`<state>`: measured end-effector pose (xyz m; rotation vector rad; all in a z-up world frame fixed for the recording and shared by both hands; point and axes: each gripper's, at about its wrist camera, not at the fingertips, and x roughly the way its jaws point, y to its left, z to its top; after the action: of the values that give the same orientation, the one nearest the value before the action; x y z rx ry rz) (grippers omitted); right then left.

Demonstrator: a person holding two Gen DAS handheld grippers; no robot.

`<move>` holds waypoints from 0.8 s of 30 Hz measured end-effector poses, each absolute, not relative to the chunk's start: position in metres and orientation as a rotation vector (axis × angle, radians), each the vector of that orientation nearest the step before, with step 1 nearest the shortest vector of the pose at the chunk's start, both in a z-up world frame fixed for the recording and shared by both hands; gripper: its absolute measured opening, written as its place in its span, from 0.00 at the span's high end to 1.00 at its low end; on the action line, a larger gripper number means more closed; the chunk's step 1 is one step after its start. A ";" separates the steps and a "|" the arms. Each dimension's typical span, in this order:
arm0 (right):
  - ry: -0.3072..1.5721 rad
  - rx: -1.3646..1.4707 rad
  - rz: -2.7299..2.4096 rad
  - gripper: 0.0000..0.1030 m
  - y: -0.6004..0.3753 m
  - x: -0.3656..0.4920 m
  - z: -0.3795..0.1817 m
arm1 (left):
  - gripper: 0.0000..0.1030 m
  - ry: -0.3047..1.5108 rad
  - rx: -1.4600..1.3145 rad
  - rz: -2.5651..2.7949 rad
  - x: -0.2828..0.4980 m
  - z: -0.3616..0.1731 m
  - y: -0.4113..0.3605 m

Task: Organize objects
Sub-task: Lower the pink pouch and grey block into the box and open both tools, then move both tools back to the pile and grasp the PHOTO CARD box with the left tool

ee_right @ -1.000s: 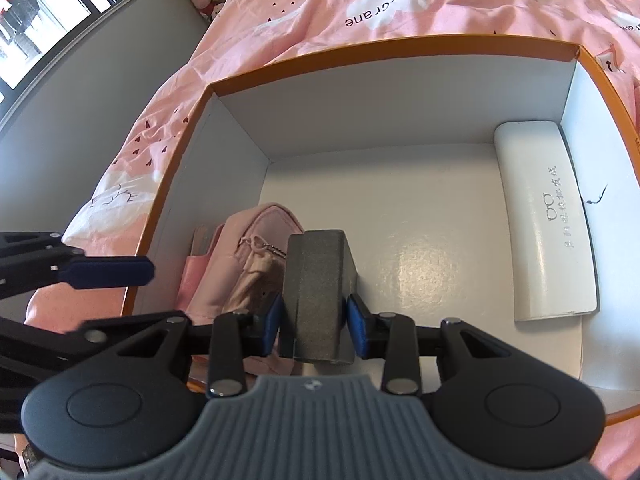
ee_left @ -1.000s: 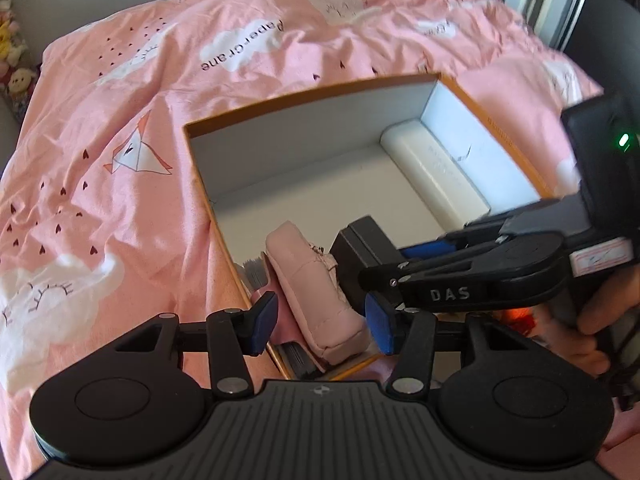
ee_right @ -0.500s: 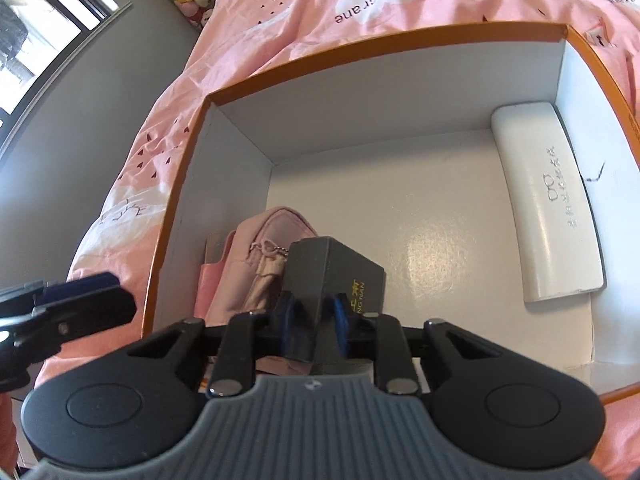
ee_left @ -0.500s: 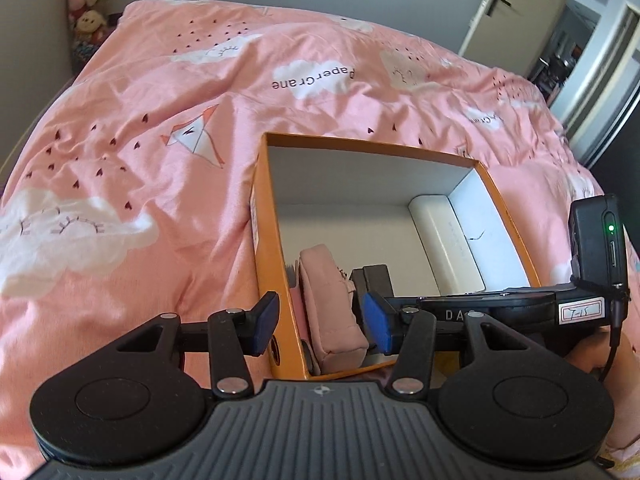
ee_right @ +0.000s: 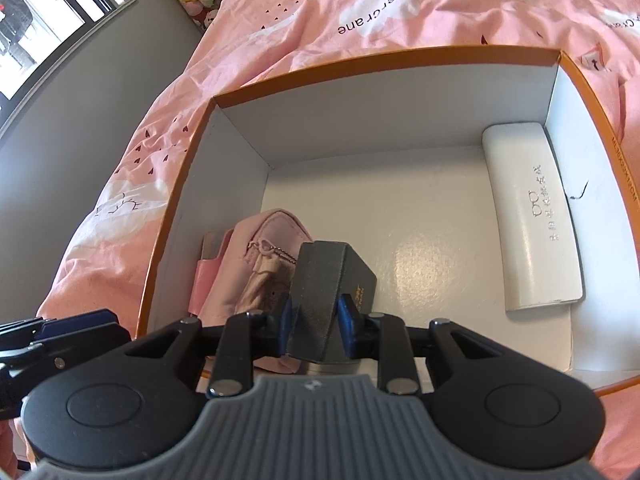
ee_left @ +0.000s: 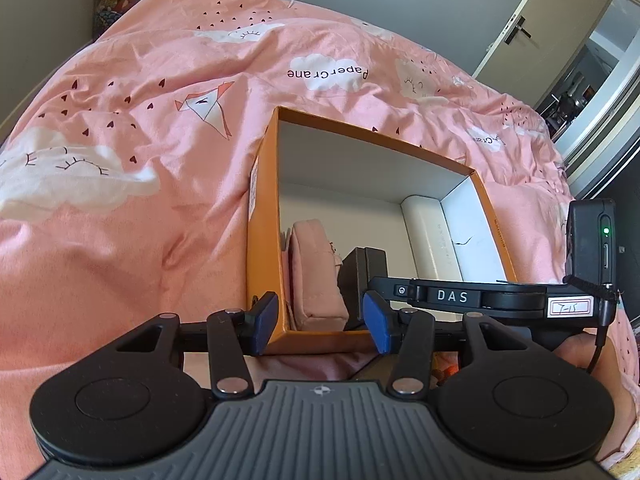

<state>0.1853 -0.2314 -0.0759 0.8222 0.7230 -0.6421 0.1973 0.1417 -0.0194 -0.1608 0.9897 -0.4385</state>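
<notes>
Tilted since before, the black box (ee_right: 328, 296) bears unreadable gold lettering.

matt cardboard box (ee_right: 384, 80) with glossy white floor, soft cloth pink pouch (ee_right: 264, 268), smooth white case (ee_right: 532, 220), wrinkled cotton bedsheet (ee_left: 120, 160).

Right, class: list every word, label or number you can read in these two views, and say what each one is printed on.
"Paper Crane": on the pink bedsheet.
"DAS": on the right tool.
"7-15", handwritten: white sticker on that tool.
Gold lettering on the black box: too small to read.
Printed characters on the white glasses case: unreadable.
Small print along the orange box rim: unreadable.
</notes>
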 end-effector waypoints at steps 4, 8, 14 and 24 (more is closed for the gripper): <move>0.729 0.819 -0.641 0.68 -0.232 0.182 -0.076 | 0.44 0.990 -0.178 -0.439 0.189 -0.016 0.139; 0.730 0.791 -0.651 0.67 -0.228 0.176 -0.070 | 0.44 0.989 -0.184 -0.441 0.180 -0.012 0.136; 0.689 0.704 -0.673 0.60 -0.208 0.155 -0.047 | 0.47 0.972 -0.216 -0.476 0.158 -0.004 0.130; 0.636 0.657 -0.682 0.60 -0.154 0.099 -0.020 | 0.52 0.988 -0.255 -0.529 0.110 -0.005 0.127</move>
<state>0.0994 -0.1538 -0.0201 0.6568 0.6358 -0.6820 0.1101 0.1269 -0.0052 -0.2549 0.9880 -0.5293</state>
